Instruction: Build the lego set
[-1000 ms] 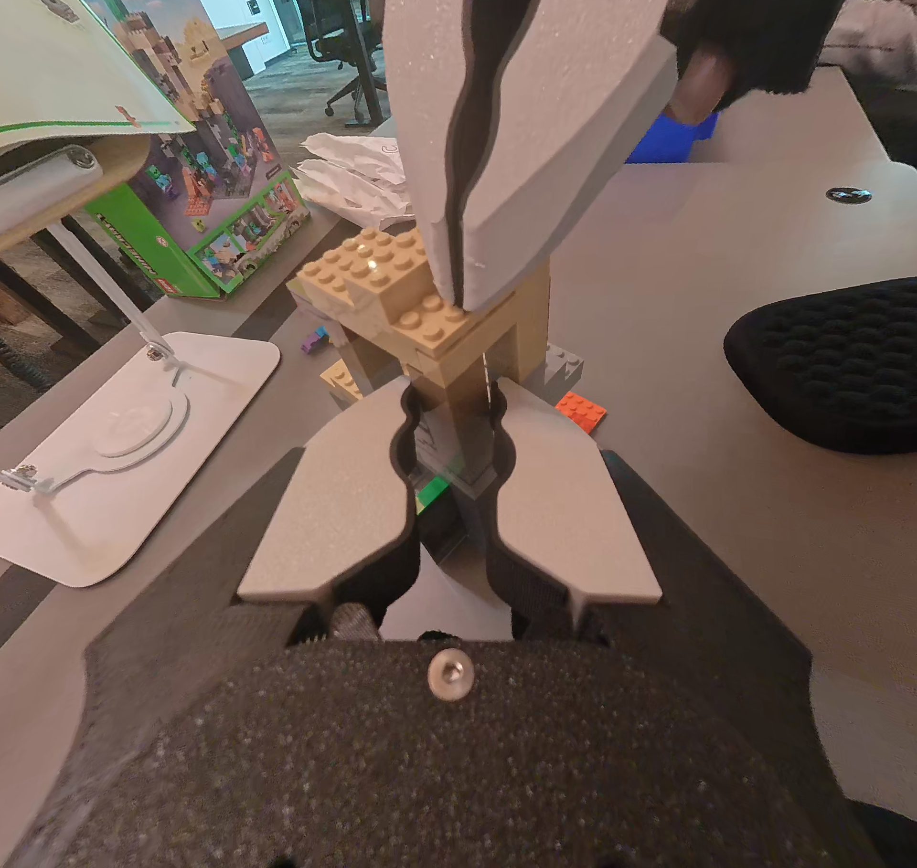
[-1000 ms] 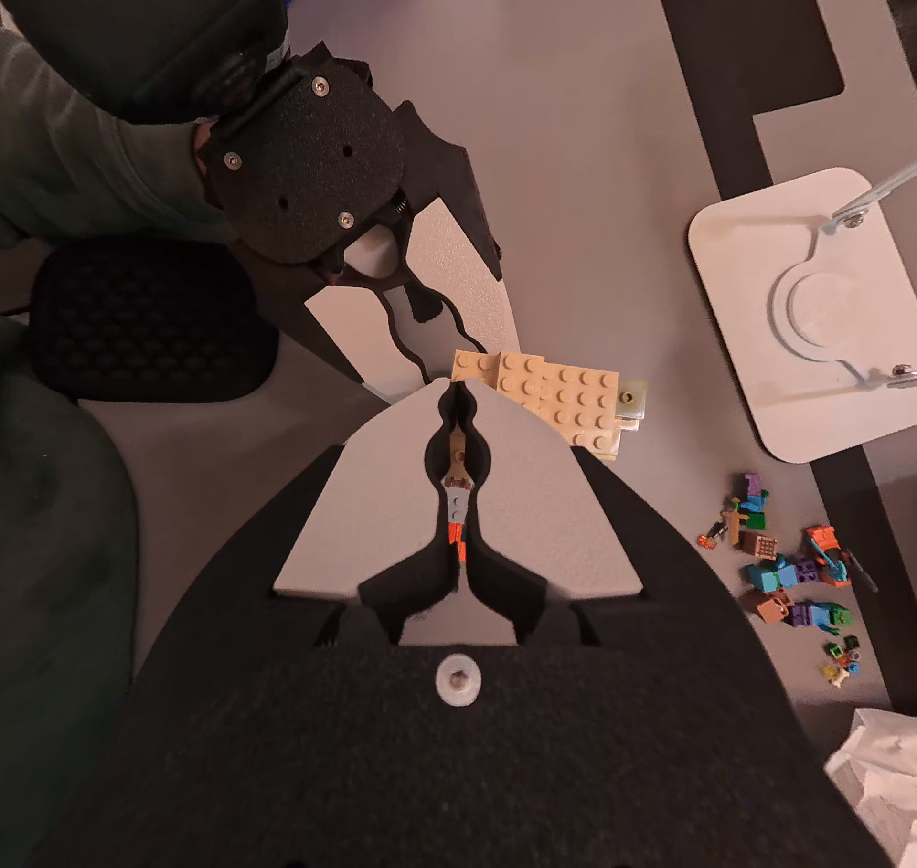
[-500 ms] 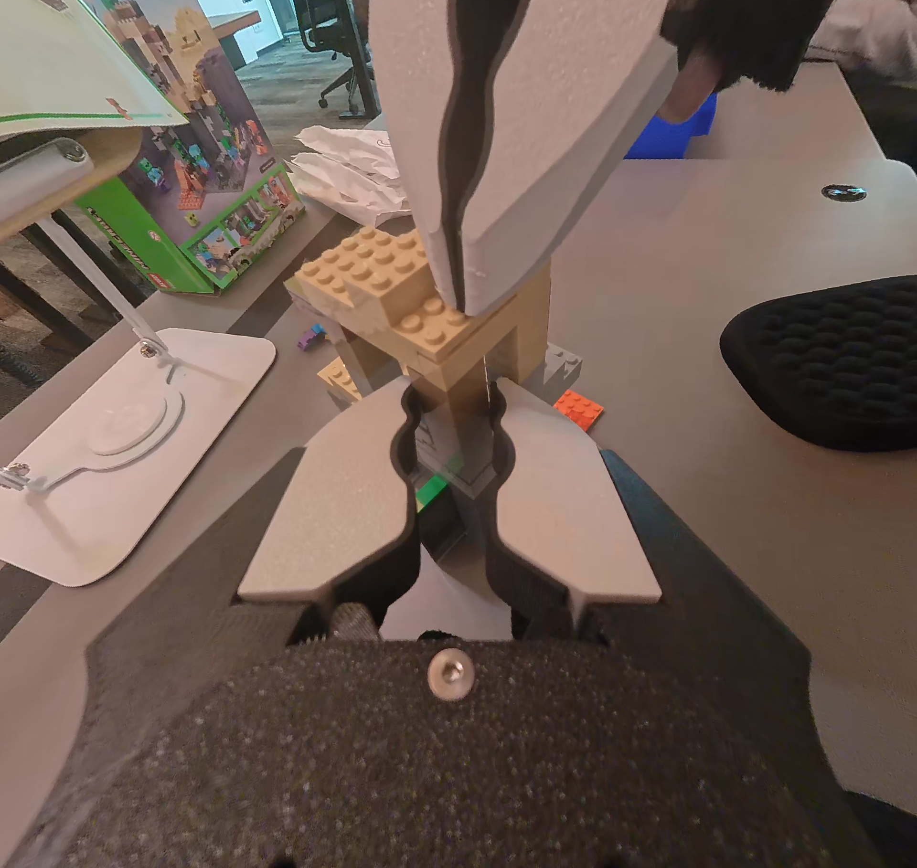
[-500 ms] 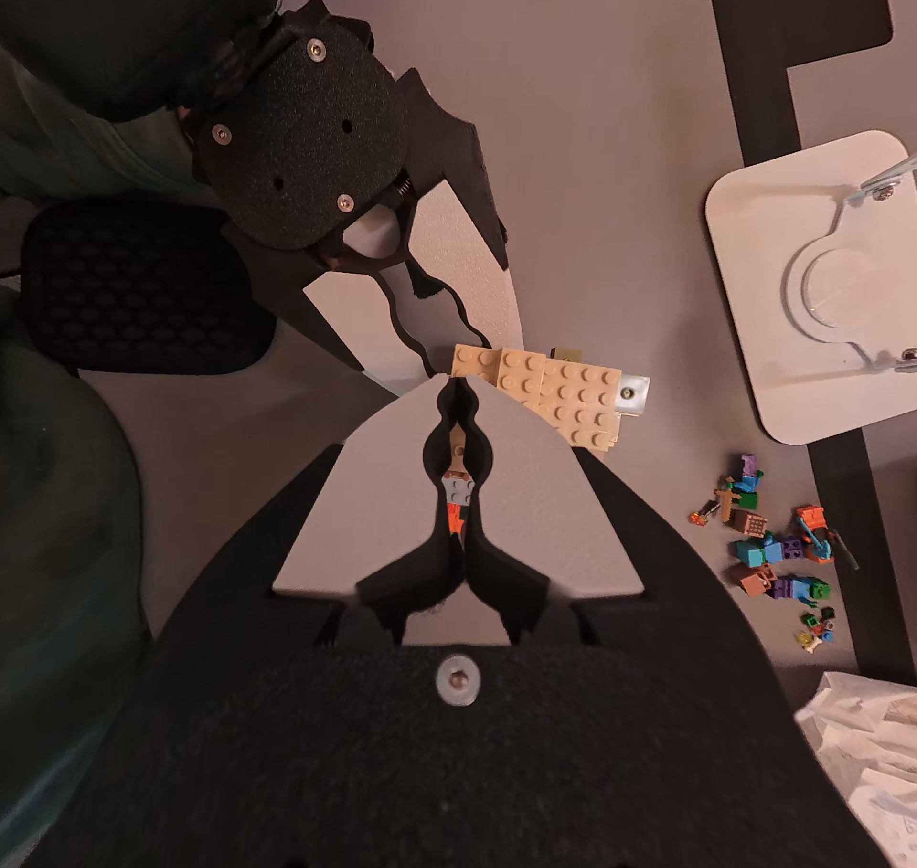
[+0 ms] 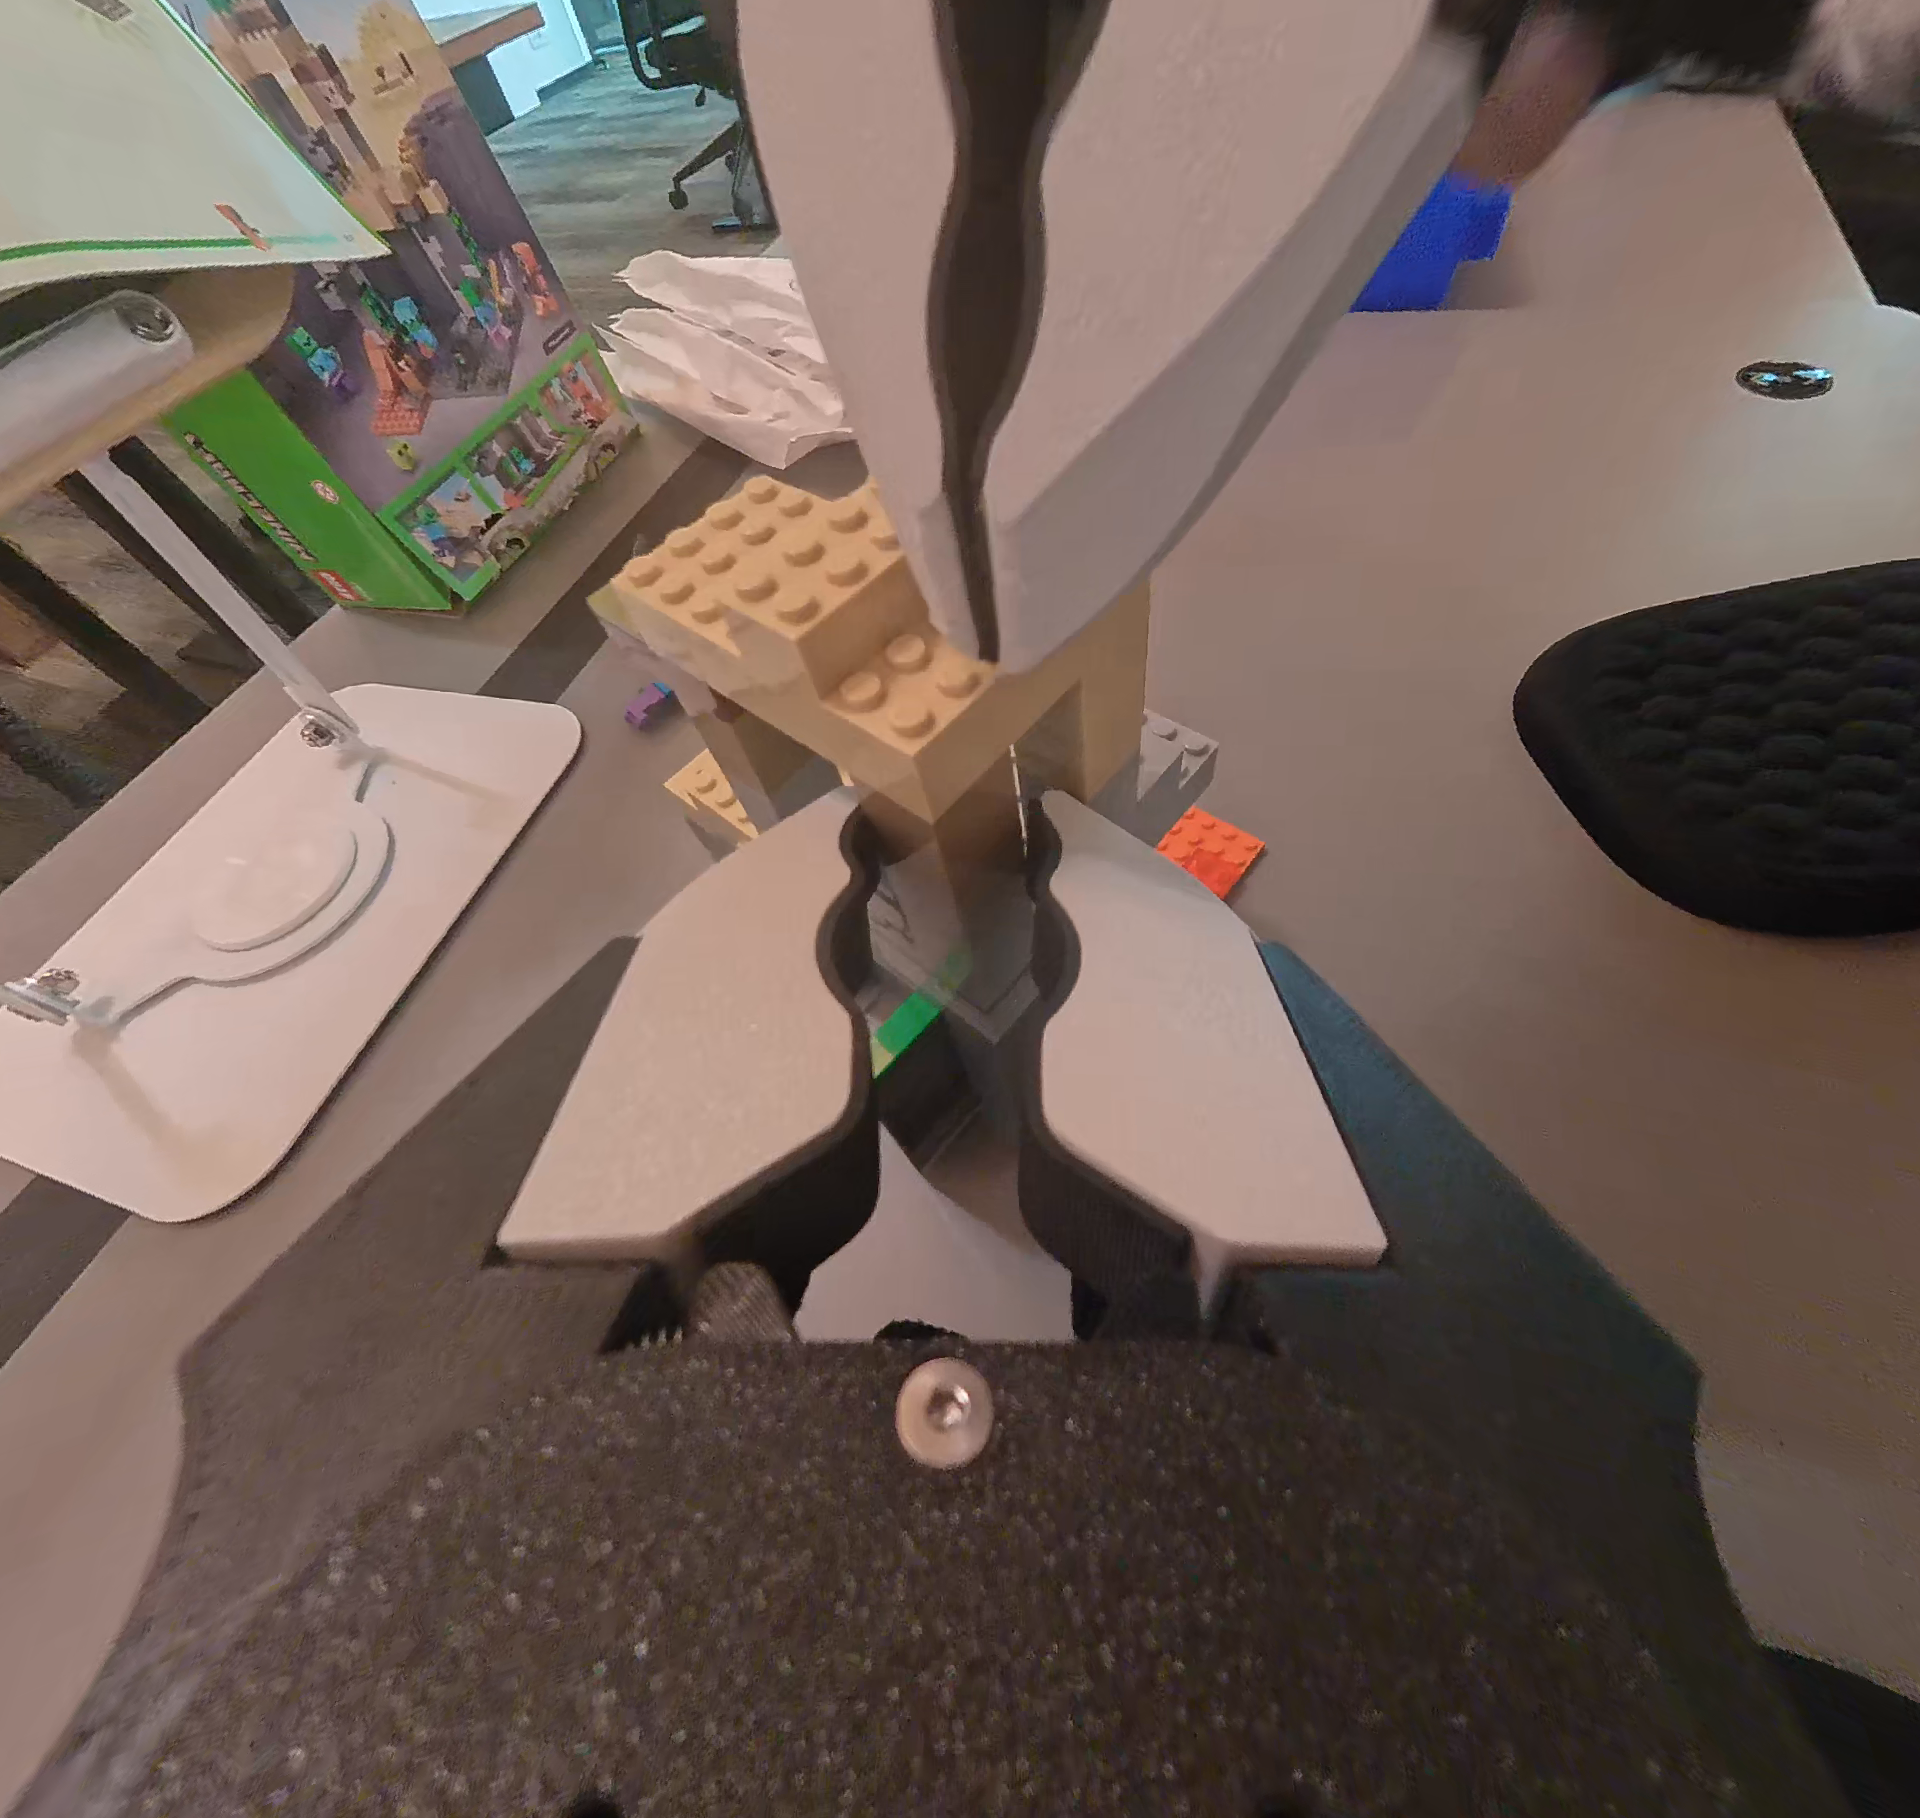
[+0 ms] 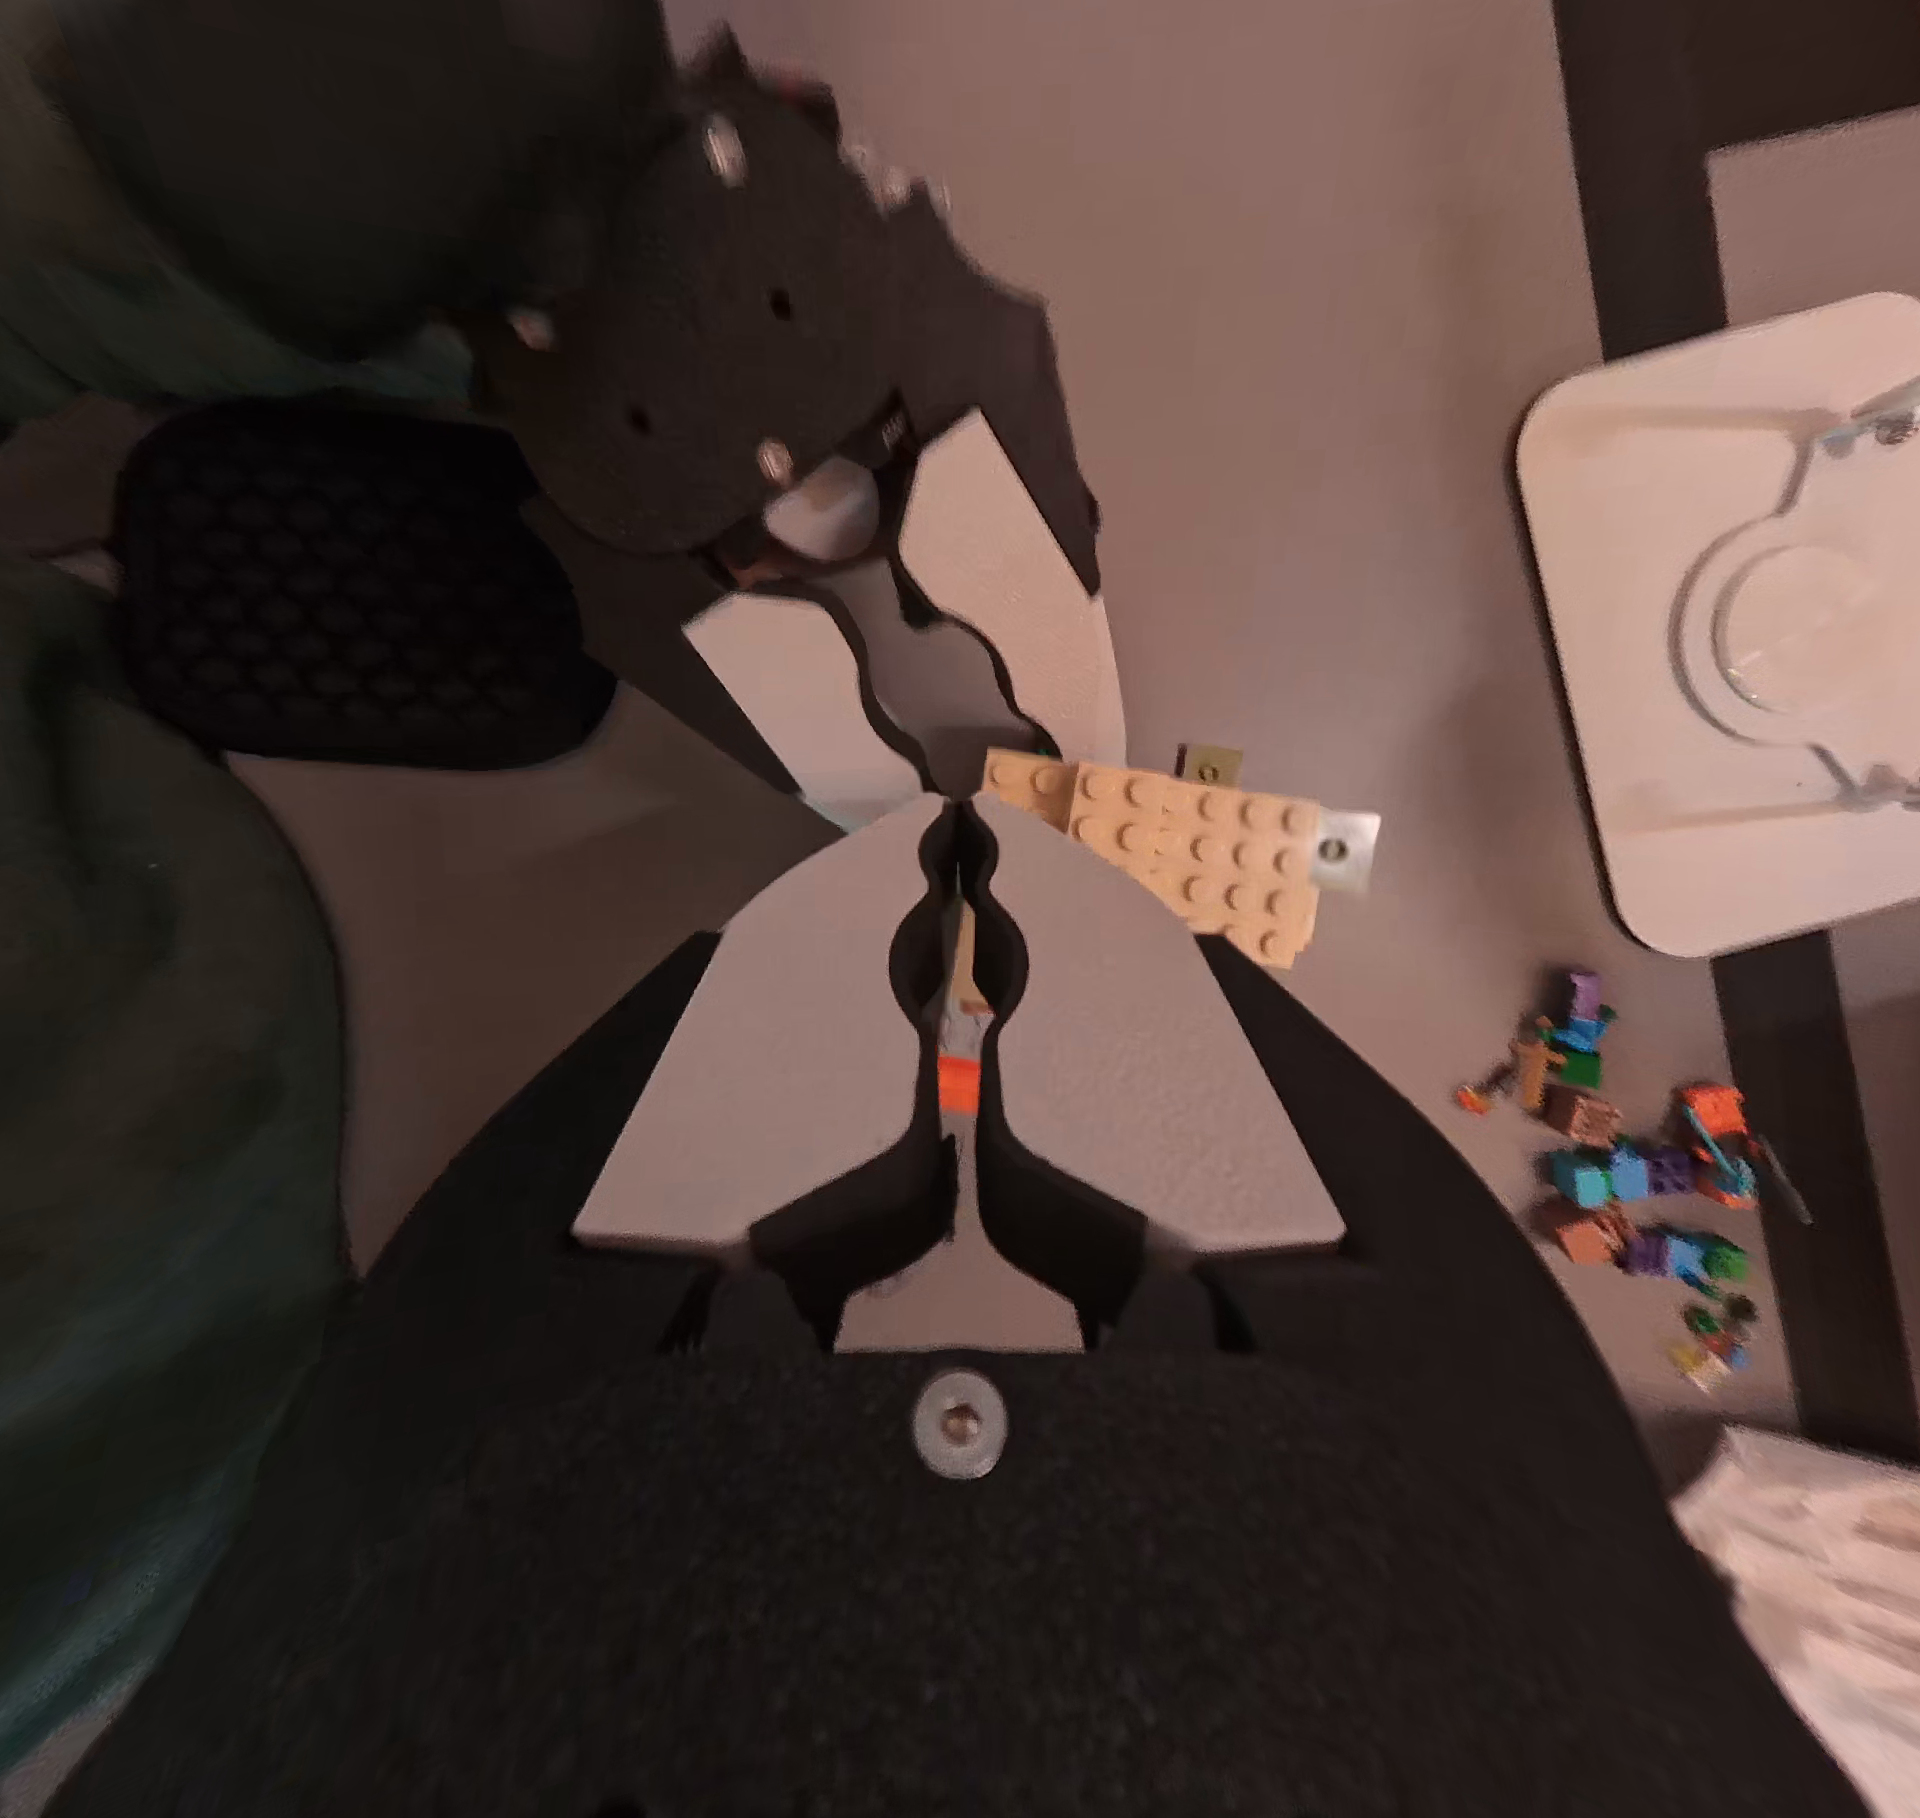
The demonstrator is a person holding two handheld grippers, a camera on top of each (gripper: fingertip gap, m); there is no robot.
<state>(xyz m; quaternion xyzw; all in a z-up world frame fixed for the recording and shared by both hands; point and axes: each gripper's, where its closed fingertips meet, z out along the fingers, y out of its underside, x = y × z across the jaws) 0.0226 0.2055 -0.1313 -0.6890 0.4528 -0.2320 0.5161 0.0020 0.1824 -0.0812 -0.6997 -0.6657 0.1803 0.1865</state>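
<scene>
On grey desk (image 5: 1558, 625) — seemingly office beyond.

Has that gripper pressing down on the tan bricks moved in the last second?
Hardly. In the left wrist view the right gripper still presses its shut tips onto the tan lego build, no shift against the orange plate.

Left tongs (image 5: 948, 864) parted around something, right tongs (image 6: 954, 812) pinched together, tips downward.

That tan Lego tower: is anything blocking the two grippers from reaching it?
Nothing visible. The left gripper already clamps the tan Lego tower at its column, and the right gripper, shut, touches its studded top.
</scene>
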